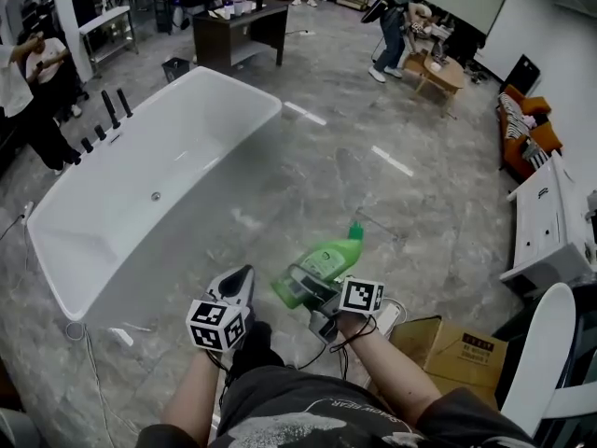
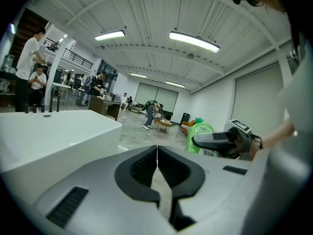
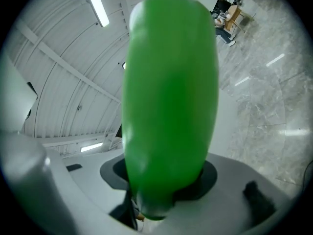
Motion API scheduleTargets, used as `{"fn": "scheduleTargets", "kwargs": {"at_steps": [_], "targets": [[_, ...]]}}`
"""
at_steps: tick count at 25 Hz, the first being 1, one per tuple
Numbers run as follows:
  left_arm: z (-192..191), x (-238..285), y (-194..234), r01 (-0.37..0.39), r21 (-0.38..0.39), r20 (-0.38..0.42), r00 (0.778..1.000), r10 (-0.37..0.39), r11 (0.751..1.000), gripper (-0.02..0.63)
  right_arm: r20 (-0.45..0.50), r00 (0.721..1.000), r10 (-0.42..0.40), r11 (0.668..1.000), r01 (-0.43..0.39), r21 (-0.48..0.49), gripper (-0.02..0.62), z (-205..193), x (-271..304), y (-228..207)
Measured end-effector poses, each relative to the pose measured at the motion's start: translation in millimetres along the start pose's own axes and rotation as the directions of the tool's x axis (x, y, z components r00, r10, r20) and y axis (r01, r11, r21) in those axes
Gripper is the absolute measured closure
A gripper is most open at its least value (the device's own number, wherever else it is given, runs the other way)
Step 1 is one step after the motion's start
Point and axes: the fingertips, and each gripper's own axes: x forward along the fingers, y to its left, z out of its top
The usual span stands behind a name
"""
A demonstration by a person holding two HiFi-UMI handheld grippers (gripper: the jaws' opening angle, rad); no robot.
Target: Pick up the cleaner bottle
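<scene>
Where the head view looks down, the right gripper [image 1: 308, 292] grasps the green cleaner bottle [image 1: 325, 261] by its lower body. The bottle is clear of the marbled floor [image 1: 373, 194] and tilted, with its cap pointing ahead, away from the gripper's marker cube. The left gripper [image 1: 241, 283] is just left of it and carries nothing. A white bathtub [image 1: 140, 185] lies ahead and left of the left gripper. A cardboard box [image 1: 462, 353] sits right of the right gripper, beside the forearm.

Left gripper view: the jaws are clenched, pads meeting in a thin line, nothing between them. Ahead and right of them is the right gripper [image 2: 215, 141], with the bottle's green body [image 2: 199, 131] showing behind it. The bathtub rim [image 2: 49, 131] is ahead and left.

Right gripper view: the bottle [image 3: 168, 97] fills the middle. Its near end is seated between the jaws, a dark pad pressing on either side, and the body runs straight out from them. The floor [image 3: 264, 106] shows right of the bottle and the ceiling [image 3: 63, 67] left.
</scene>
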Motion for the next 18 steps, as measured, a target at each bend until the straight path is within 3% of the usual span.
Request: {"fn": "scheduleTargets", "kwargs": {"at_steps": [9, 18], "targets": [[-22.1, -36.3, -60.4, -0.005, 0.028, 0.028, 1.000, 0.004, 1.000, 0.591, 0.005, 1.000, -0.007, 1.000, 0.007, -0.029, 0.397, -23.8, -68.3, 12.5], [-38.7, -50.7, -55.7, -0.028, 0.028, 0.019, 0.999, 0.028, 0.999, 0.591, -0.010, 1.000, -0.029, 0.999, 0.029, -0.019, 0.397, -53.0, -71.2, 3.0]]}}
